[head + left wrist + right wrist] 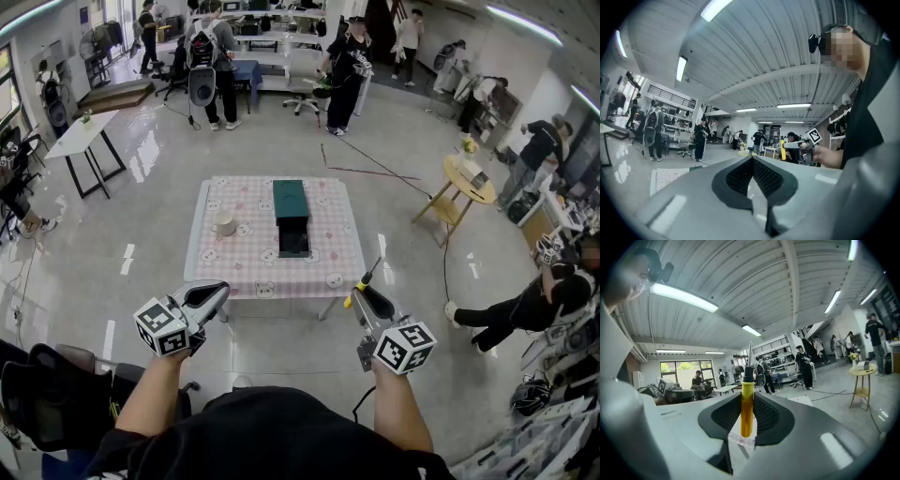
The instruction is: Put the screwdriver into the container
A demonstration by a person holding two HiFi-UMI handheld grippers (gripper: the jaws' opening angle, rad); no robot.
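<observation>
A screwdriver point(746, 408) with a yellow handle and black collar stands upright between the jaws of my right gripper point(748, 427), which is shut on it. In the head view the screwdriver point(367, 278) points up and away, and the right gripper point(363, 294) is held in front of the table's near right corner. A dark green container point(291, 202) with an open black drawer point(294, 241) sits mid-table, well beyond both grippers. My left gripper point(218, 292) hovers off the near left corner, jaws shut with nothing between them point(752, 164).
The table point(253, 281) has a pink checked cloth, and a beige mug point(224, 223) stands left of the container. A round wooden side table point(467, 178) is at the right. A person point(525, 305) crouches at the right, and several people stand at the back.
</observation>
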